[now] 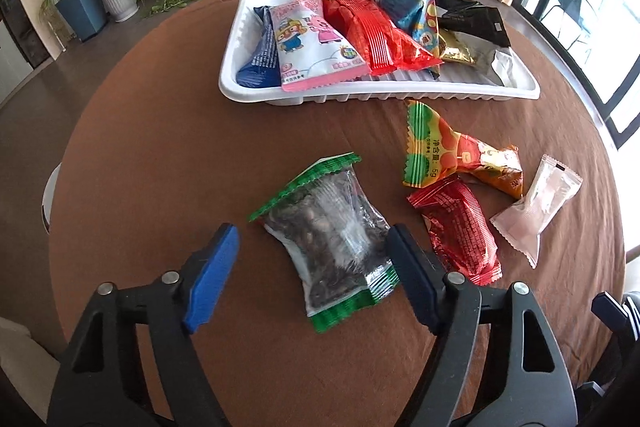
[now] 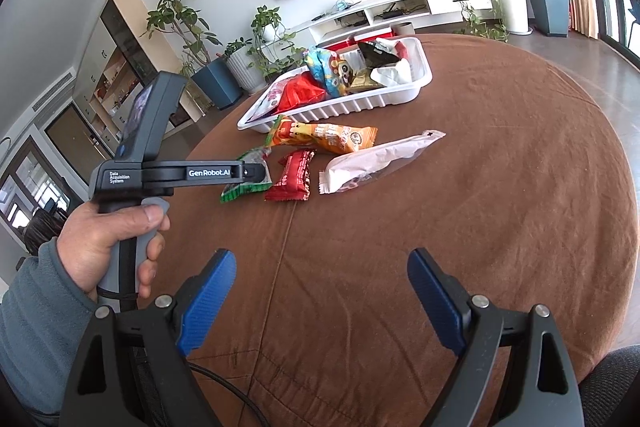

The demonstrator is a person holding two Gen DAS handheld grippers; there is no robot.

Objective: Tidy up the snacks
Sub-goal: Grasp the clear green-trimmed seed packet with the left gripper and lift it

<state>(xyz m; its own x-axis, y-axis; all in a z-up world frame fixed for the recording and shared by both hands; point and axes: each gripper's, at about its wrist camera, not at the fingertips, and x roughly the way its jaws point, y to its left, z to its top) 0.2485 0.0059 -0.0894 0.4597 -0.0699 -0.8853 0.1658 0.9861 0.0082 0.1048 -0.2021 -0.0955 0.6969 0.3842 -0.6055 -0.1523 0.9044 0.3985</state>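
Left claw (image 1: 312,259) straddles the green-edged seed packet (image 1: 328,239): the right pad looks to touch the packet's side, the left pad stands clear of it, so we log no grip yet. Right claw (image 2: 320,287) hangs spread wide over bare brown cloth, nothing between its pads.

The packet lies flat on the counter (image 1: 160,147), at about 7 o'clock from the white tray (image 1: 400,95) and well apart from it. In our judgement it is light, a clear slick film over loose seeds: soft, shape-shifting, likely to bulge and slide if pinched at the belly. The crimped green seals at either end are flatter and stiffer. We would take it across the narrow waist as now lined up, and close firmly.

Neighbours: the red packet (image 1: 460,231) sits just beside it at 3 o'clock, close to the right pad; a stray nudge seems likely. The orange-green packet (image 1: 452,151) lies at 1 o'clock and the pale pink packet (image 1: 536,207) further right.

Room: the counter is open from 8 to 11 o'clock. The tray is crowded, with bare ribbed floor only along its near edge and its right corner. The tray rim stands raised, so the packet must be lifted over it, not slid.
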